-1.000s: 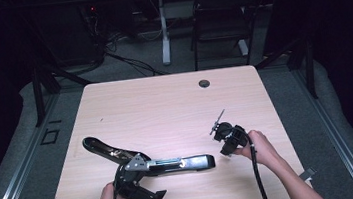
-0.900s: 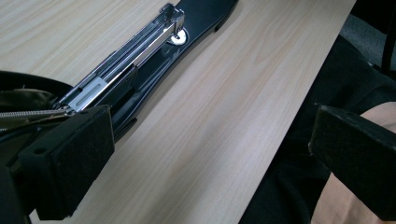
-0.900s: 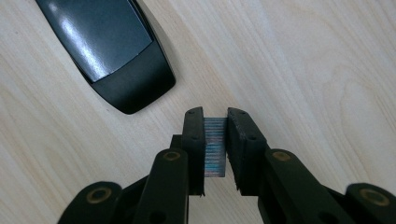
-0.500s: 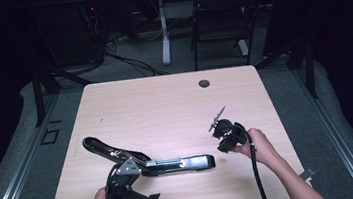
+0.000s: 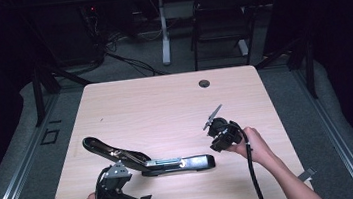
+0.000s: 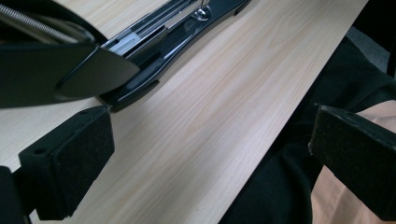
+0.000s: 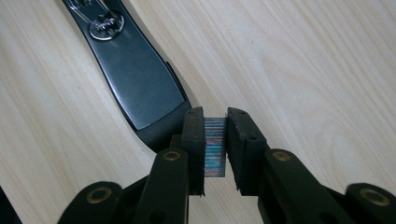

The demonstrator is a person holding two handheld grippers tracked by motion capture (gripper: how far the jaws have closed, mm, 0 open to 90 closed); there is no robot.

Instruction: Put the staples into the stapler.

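1. Dark studio, pale wooden table: a person at the near edge works two hand-held grippers over a long black stapler, which lies opened out near the front of the table, its lid swung up toward the left.

2. Left gripper now sits at the table's near edge, drawn back toward the person from the stapler's hinge, where it stood a second ago. Its jaws stand wide apart with nothing between them; in the left gripper view the stapler lies just beyond the left pad.

3. Right gripper has kept its place just off the stapler's right end. Its jaws are clamped on a small block of staples, seen edge-on and banded with colour, close above the stapler's base.

4. Judgement: with the lid open and the left hand clear, the magazine looks ready for loading; the staples have yet to go in.
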